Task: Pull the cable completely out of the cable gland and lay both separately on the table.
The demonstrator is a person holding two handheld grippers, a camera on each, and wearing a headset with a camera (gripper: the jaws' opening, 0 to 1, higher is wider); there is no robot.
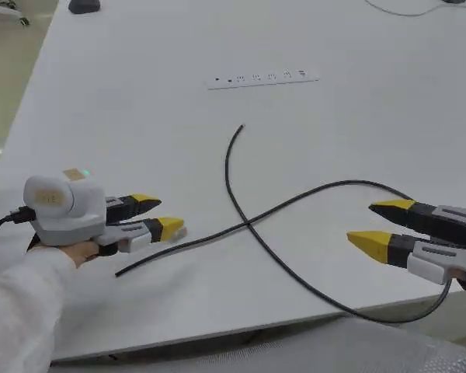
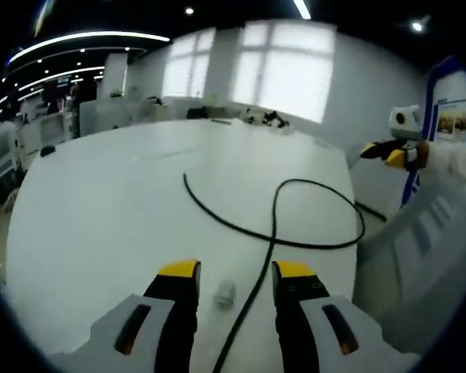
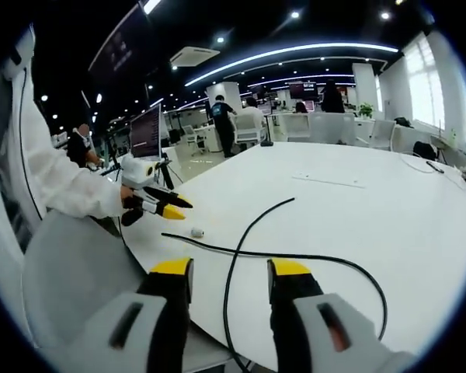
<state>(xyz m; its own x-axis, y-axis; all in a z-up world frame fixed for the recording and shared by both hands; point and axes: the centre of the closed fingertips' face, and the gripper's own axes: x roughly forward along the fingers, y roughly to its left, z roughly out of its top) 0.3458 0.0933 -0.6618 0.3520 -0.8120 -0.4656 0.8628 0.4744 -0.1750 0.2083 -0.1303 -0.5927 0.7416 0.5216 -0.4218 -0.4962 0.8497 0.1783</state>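
left gripper (image 1: 169, 216), right gripper (image 1: 361, 221): jaws apart, empty | small white cable gland (image 2: 225, 292) just beside thin black cable (image 2: 273, 221), apart | advice: lift clear, nudging neither

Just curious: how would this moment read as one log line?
cable on table | gland apart from it | left gripper open | right gripper open

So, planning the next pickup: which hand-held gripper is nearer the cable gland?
Left. The cable gland lies just off the tips of the left hand-held gripper; the right hand-held gripper sits far off, beyond the cable.
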